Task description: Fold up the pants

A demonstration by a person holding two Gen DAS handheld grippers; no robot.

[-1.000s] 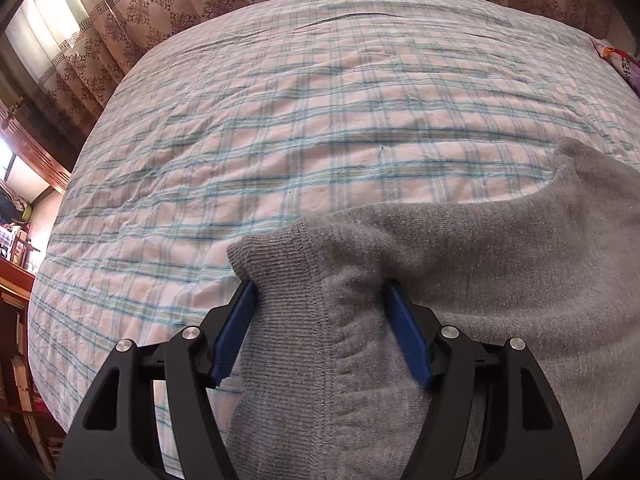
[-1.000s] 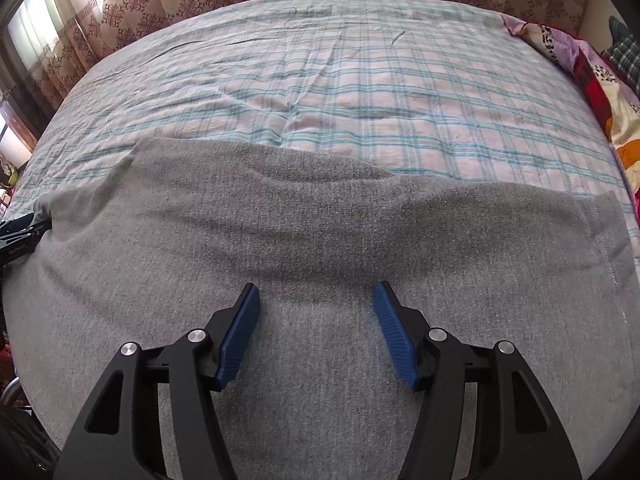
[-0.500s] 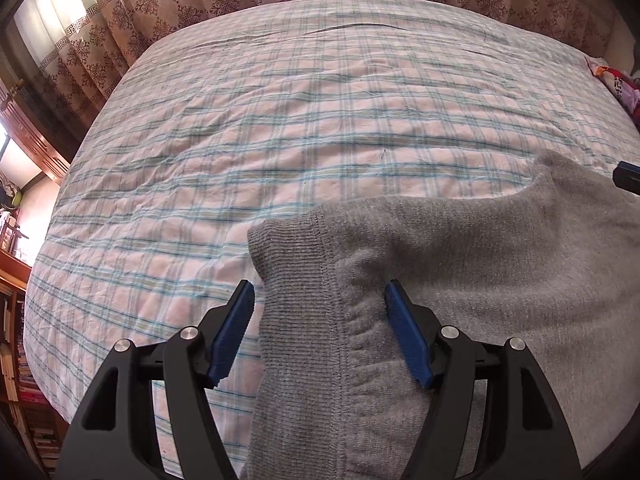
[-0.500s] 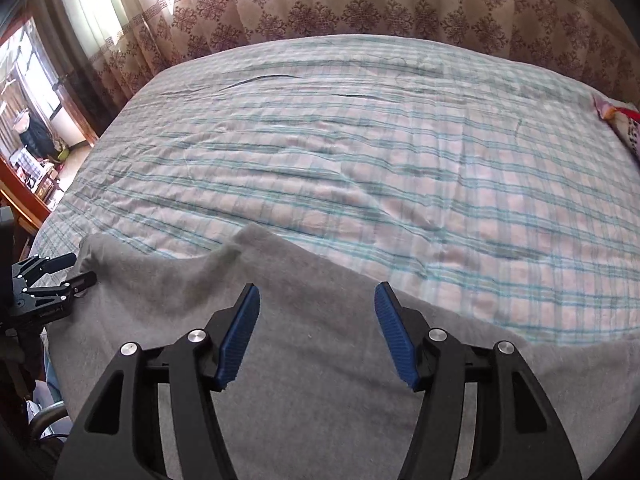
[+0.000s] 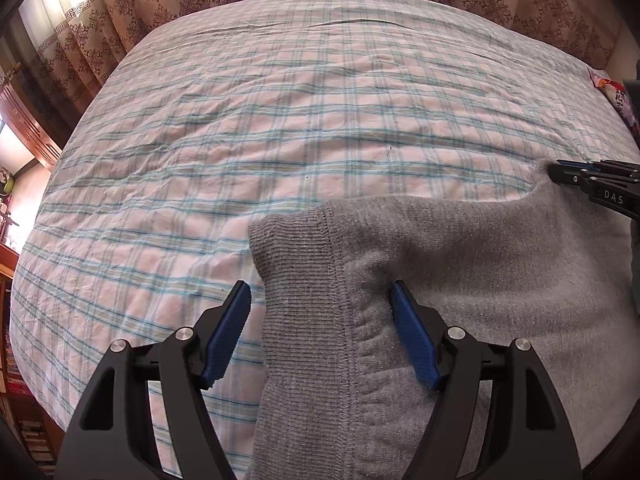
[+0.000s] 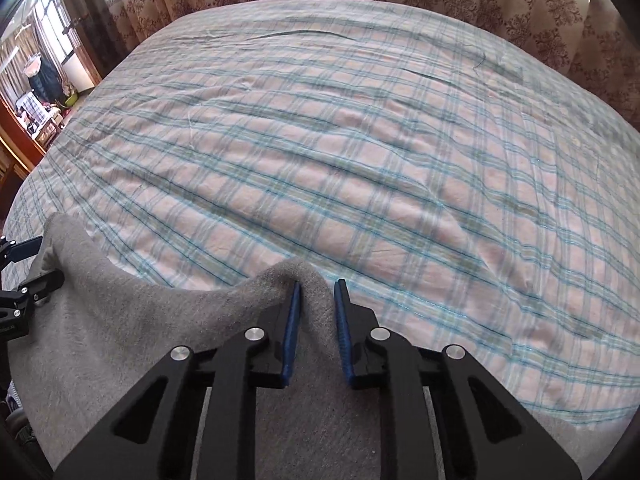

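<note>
Soft grey knitted pants (image 5: 480,264) lie spread along the near edge of a bed covered by a pink and teal checked sheet (image 5: 280,140). Their ribbed cuff (image 5: 296,280), edged by a stitched seam, points toward the sheet's open middle. Farther along, a fold of the grey fabric (image 6: 308,280) rises in a pinched ridge.
</note>
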